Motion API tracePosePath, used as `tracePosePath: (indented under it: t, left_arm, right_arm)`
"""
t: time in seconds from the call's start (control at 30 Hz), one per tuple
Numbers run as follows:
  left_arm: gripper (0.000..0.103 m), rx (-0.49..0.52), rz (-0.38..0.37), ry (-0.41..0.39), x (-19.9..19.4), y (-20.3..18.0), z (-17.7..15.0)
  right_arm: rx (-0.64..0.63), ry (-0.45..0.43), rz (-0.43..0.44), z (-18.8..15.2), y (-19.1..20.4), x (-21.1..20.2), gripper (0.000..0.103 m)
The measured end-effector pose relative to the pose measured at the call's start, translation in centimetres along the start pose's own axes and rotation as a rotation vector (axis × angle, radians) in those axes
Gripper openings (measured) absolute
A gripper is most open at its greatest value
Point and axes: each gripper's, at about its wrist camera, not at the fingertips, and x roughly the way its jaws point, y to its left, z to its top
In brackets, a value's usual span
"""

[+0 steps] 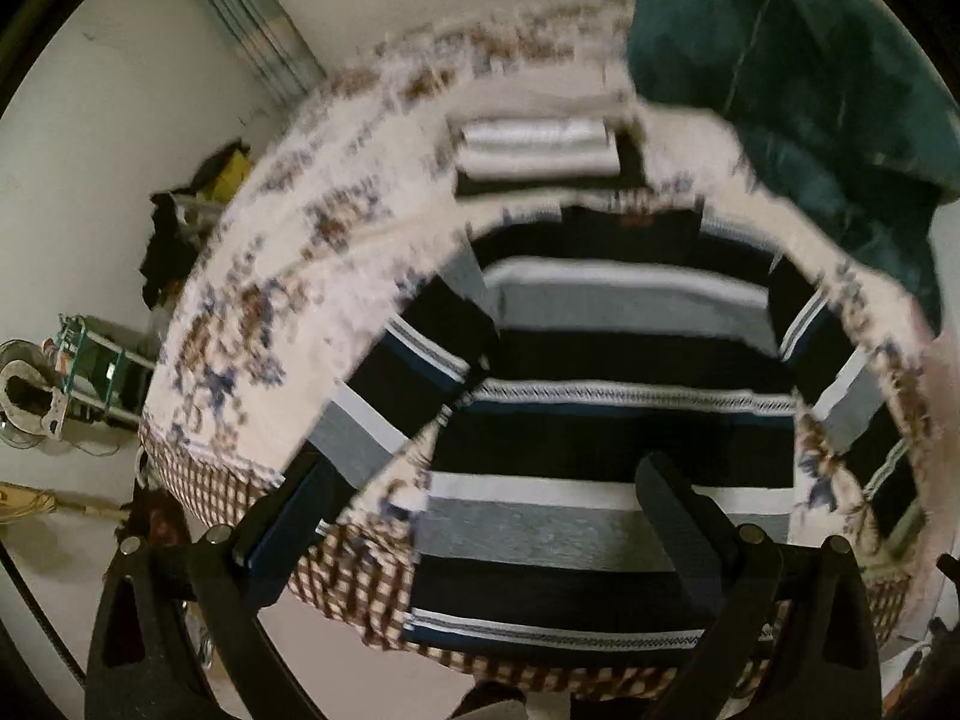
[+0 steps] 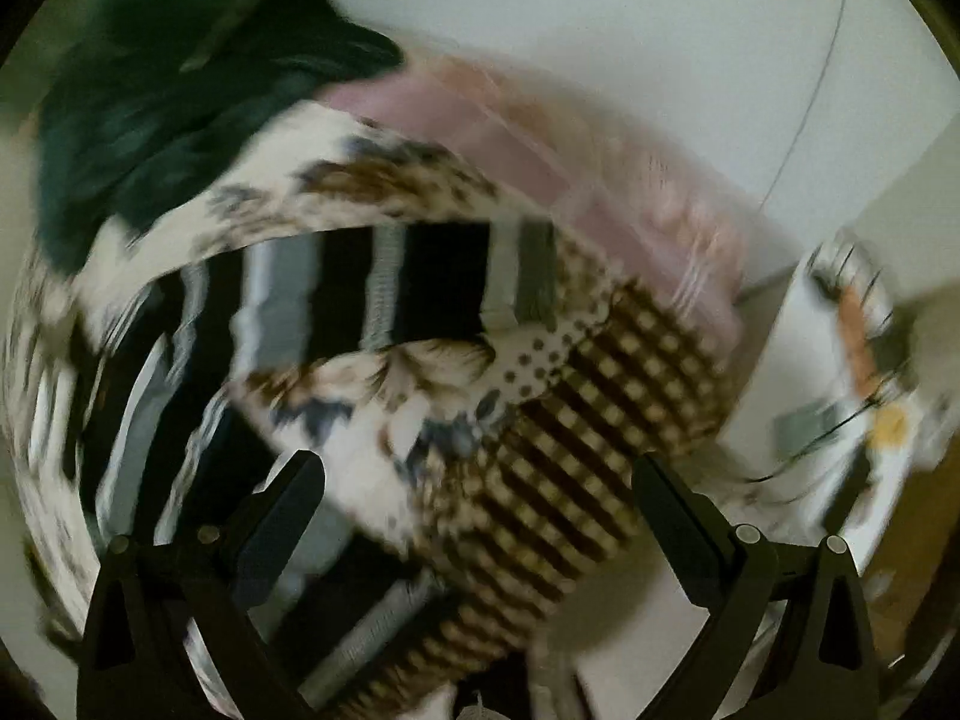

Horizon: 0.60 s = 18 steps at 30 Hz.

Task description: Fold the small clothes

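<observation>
A striped shirt (image 1: 606, 420) lies flat on the floral bedspread (image 1: 252, 276), spreading between the wide-open, empty left gripper (image 1: 480, 516); the right gripper (image 2: 480, 510), also spread wide and seemingly empty, hovers at its blurred sleeve.

Bed (image 1: 252, 276) under a floral cover with a checked brown border, striped shirt (image 1: 606, 420) spread flat across it, folded pile of clothes (image 1: 537, 150) beyond the collar, dark green garment (image 1: 798, 78) heaped at the far right corner

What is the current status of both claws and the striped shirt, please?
Both claws open, left claw over striped shirt, right claw at bed edge. Shirt spread flat, unfolded. Green garment heaped beyond its collar.
</observation>
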Motion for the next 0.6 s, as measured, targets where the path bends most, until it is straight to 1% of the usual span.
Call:
tracePosePath:
  t: [0.03, 0.1, 0.13, 0.23, 0.3, 0.37, 0.43, 0.47, 0.5, 0.57, 0.6]
  left_arm:
    - [0.103, 0.014, 0.012, 0.027, 1.3, -1.0, 0.2]
    - [0.103, 0.042, 0.038, 0.073, 3.9, -2.9, 0.5]
    - [0.103, 0.052, 0.058, 0.091, 5.0, -3.9, 0.7]
    - [0.103, 0.056, 0.085, 0.126, 7.7, -5.6, 1.2]
    - [0.103, 0.049, 0.101, 0.155, 9.6, -6.8, 1.7]
    - [0.103, 0.040, 0.111, 0.174, 11.0, -7.5, 2.2]
    - [0.103, 0.038, 0.127, 0.189, 12.0, -8.0, 2.6]
    - [0.103, 0.031, 0.130, 0.197, 12.5, -8.2, 2.8]
    - [0.103, 0.024, 0.130, 0.199, 12.8, -8.2, 3.0]
    - [0.103, 0.011, 0.126, 0.197, 13.2, -8.0, 3.3]
    - [0.103, 0.006, 0.122, 0.195, 13.2, -7.8, 3.4]
  right_arm:
    - [0.047, 0.032, -0.006, 1.1, -0.9, 3.0, 0.103]
    - [0.152, 0.090, 0.012, 2.7, -2.7, 7.5, 0.103]
    - [0.237, 0.115, 0.013, 3.5, -4.1, 9.8, 0.103]
    - [0.433, 0.164, 0.049, 4.6, -7.1, 15.2, 0.102]
    - [0.522, 0.185, 0.067, 4.6, -8.4, 17.7, 0.096]
    - [0.611, 0.181, 0.105, 4.4, -9.5, 19.6, 0.093]
    - [0.676, 0.115, 0.131, 4.0, -10.0, 19.9, 0.086]
    - [0.681, 0.081, 0.129, 3.7, -9.9, 19.7, 0.070]
    - [0.672, 0.066, 0.125, 3.6, -9.6, 19.6, 0.042]
    - [0.606, 0.036, 0.122, 3.3, -8.1, 19.1, 0.015]
    - [0.562, 0.023, 0.104, 3.1, -7.0, 18.7, 0.013]
